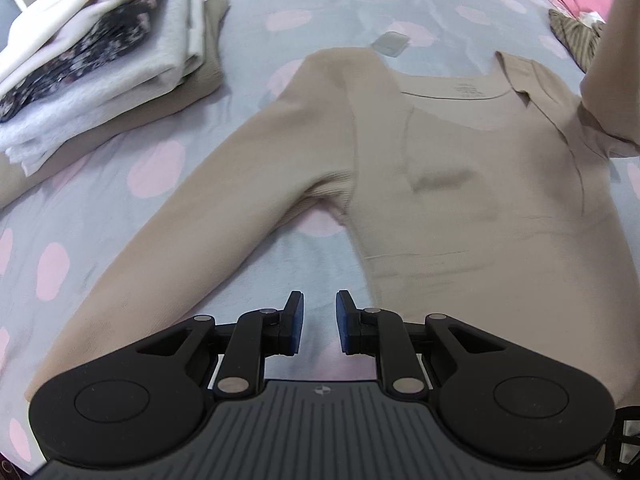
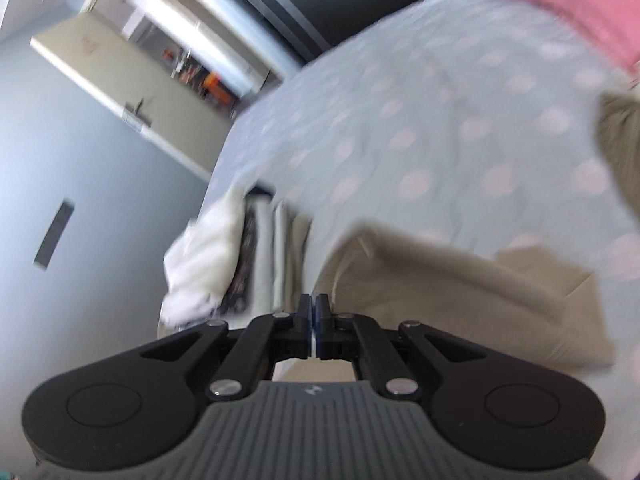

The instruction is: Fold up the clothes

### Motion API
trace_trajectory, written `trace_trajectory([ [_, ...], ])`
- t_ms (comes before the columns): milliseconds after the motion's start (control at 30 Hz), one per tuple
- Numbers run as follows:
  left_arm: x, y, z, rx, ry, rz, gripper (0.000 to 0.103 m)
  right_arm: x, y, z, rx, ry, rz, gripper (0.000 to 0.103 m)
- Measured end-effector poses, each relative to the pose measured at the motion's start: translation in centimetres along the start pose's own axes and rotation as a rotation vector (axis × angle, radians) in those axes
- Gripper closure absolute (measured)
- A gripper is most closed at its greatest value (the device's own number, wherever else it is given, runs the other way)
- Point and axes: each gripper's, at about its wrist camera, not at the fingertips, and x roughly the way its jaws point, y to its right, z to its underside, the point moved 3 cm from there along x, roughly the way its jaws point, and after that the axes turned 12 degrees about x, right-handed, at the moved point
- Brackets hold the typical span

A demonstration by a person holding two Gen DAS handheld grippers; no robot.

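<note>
A beige long-sleeved top (image 1: 440, 184) lies spread flat on a bed (image 1: 340, 12) covered in a grey sheet with pink dots. The left gripper (image 1: 319, 322) hovers above the hem beside one sleeve, jaws released and holding nothing. The right gripper (image 2: 314, 322), in a blurred view, has its jaws clenched together; whether cloth is pinched between them cannot be told. A stack of folded clothes (image 1: 100, 52) sits near the outstretched sleeve.
</note>
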Motion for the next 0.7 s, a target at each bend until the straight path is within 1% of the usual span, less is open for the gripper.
trace_trajectory([
  [167,0.8,-1.8,0.5,-0.027,-0.014,-0.005,0.088,7.3,-0.3,3.8,-0.052,-0.129,0.051,0.101],
  [333,1.5,-3.3,0.4,-0.068,-0.024,-0.004,0.087,12.6,1.4,6.9,-0.062,-0.215,0.09,0.101],
  [433,1.5,-3.5,0.1,-0.066,-0.018,-0.003,0.087,15.5,2.1,8.4,-0.076,-0.256,0.112,0.101],
  [533,1.6,-3.3,-0.1,-0.064,-0.022,-0.005,0.087,17.1,2.6,9.3,-0.079,-0.285,0.132,0.1],
  [700,1.9,-3.0,-0.2,-0.059,-0.043,-0.015,0.088,17.1,2.5,9.6,-0.099,-0.3,0.122,0.093],
])
